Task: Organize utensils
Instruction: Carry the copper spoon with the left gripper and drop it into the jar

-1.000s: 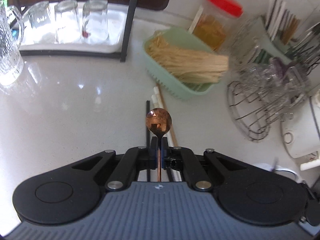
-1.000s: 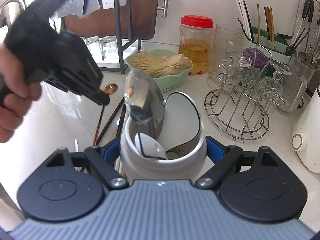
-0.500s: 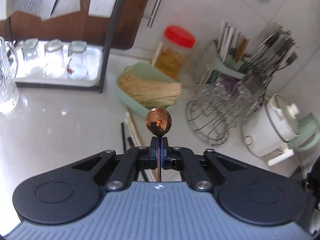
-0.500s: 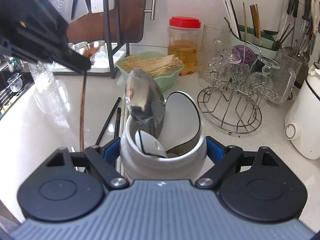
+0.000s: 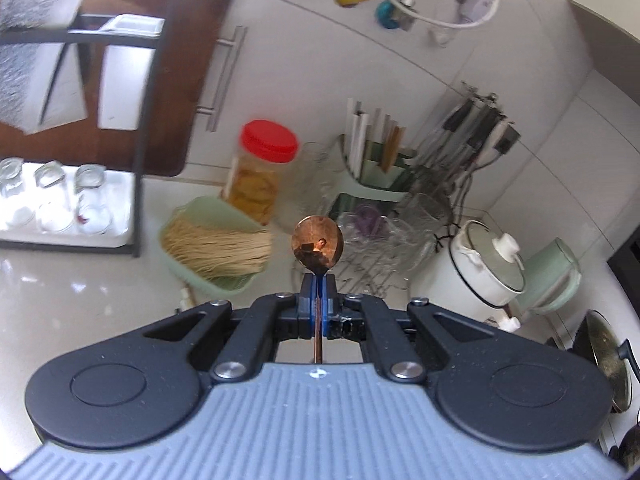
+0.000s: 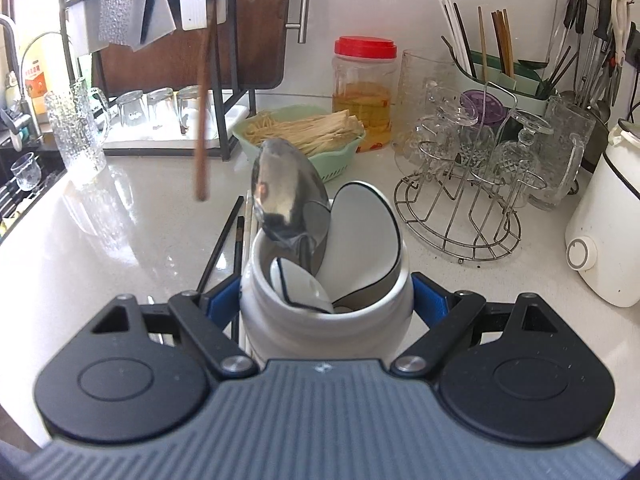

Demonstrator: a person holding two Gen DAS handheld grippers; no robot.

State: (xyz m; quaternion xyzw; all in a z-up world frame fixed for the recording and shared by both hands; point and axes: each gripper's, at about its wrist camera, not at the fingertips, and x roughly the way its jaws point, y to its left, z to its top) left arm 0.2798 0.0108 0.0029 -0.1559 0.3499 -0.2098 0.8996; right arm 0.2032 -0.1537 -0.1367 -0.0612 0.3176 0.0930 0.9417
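One copper spoon up, one jar gripped

Our left gripper [image 5: 319, 284] pinches one copper spoon [image 5: 318, 246] aloft; our right gripper [image 6: 326, 300] clasps one white jar [image 6: 325, 320] holding perhaps three spoons, beside three or so chopsticks [image 6: 224, 240].

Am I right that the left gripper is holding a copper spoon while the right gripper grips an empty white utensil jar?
Not quite: the white utensil jar isn't empty. The right wrist view shows a steel spoon and white ceramic spoons in it. The rest holds: left gripper holds the copper spoon, right gripper grips the jar.
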